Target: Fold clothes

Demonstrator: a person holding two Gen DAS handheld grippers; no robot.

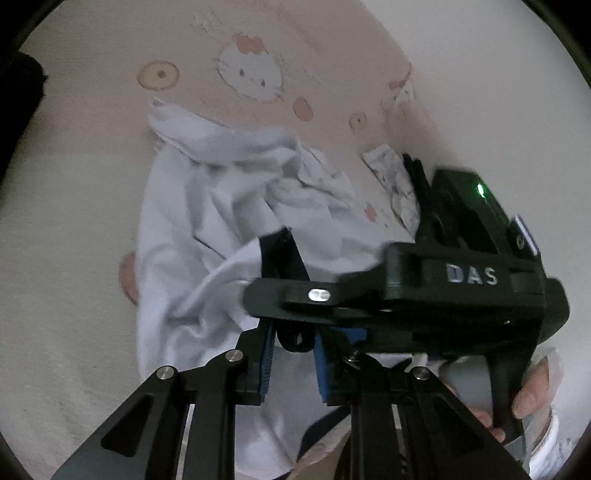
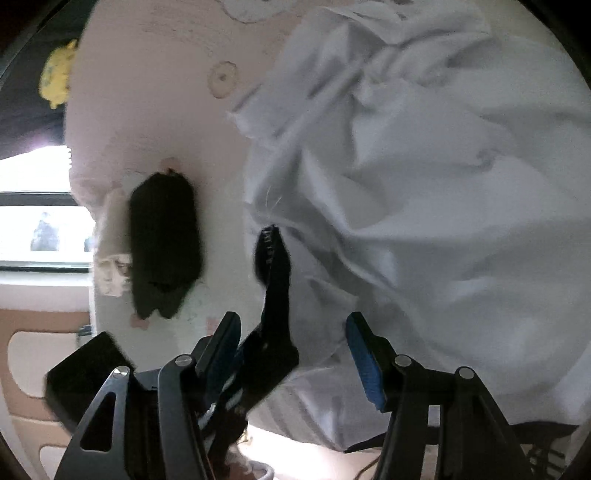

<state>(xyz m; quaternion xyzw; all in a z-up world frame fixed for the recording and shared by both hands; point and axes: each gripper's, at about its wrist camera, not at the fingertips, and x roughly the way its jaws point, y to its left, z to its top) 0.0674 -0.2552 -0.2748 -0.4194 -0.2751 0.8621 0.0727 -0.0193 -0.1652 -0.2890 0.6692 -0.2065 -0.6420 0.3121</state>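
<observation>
step: regrasp of white garment (image 1: pixel 207 206) on printed bedsheet (image 1: pixel 258 44)
left gripper (image 1: pixel 291 354): nearly closed; grip on cloth unclear
right gripper (image 2: pixel 295 350): open, empty
next: needed firm hem hold, then fold

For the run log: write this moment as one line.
left gripper: nearly shut at shirt edge, grip unclear | right gripper: open | shirt: crumpled

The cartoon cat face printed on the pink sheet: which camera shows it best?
The left wrist view: the whole cat face shows there, clear above the white garment. The right wrist view catches only a cropped sliver of it at the top edge.
</observation>
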